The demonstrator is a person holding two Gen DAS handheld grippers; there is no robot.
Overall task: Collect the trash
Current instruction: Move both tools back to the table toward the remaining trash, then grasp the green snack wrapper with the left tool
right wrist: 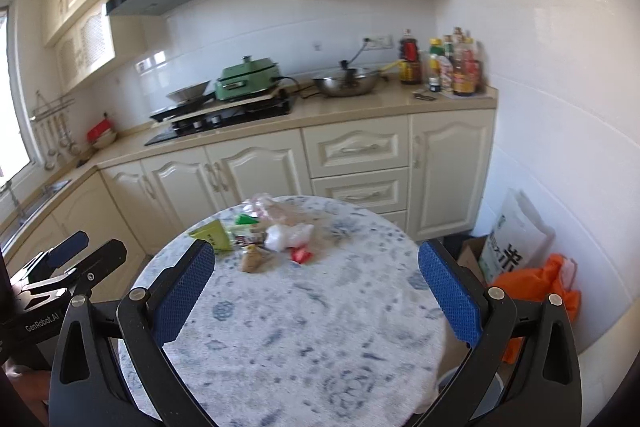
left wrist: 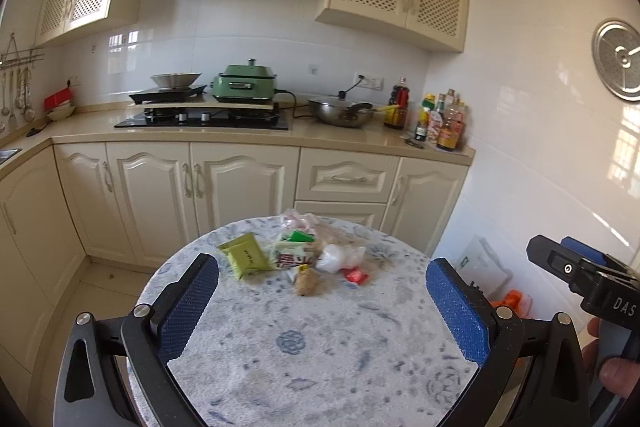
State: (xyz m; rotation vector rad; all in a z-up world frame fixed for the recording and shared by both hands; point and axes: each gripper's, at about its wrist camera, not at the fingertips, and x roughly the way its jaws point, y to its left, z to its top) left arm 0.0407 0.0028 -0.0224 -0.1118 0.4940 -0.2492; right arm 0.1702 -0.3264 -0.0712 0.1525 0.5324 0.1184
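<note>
A heap of trash lies at the far side of a round table (left wrist: 320, 347) (right wrist: 312, 327) with a blue-patterned cloth. In it are a yellow-green packet (left wrist: 245, 255) (right wrist: 212, 235), a green and white wrapper (left wrist: 294, 251), a crumpled white plastic bag (left wrist: 340, 257) (right wrist: 288, 235), a small red wrapper (left wrist: 355, 275) (right wrist: 301, 255) and a brown lump (left wrist: 306, 283) (right wrist: 252, 259). My left gripper (left wrist: 320, 307) hovers open over the near half of the table, short of the heap. My right gripper (right wrist: 316, 293) is open too, also short of the heap, and it shows at the right edge of the left wrist view (left wrist: 580, 267).
Cream kitchen cabinets (left wrist: 240, 187) with a counter, a hob, a green cooker (left wrist: 244, 83), a steel wok (left wrist: 340, 111) and sauce bottles (left wrist: 440, 123) stand behind the table. On the floor to the right are an orange bag (right wrist: 548, 291), a white sack (right wrist: 516, 239) and a cardboard box (right wrist: 472, 251).
</note>
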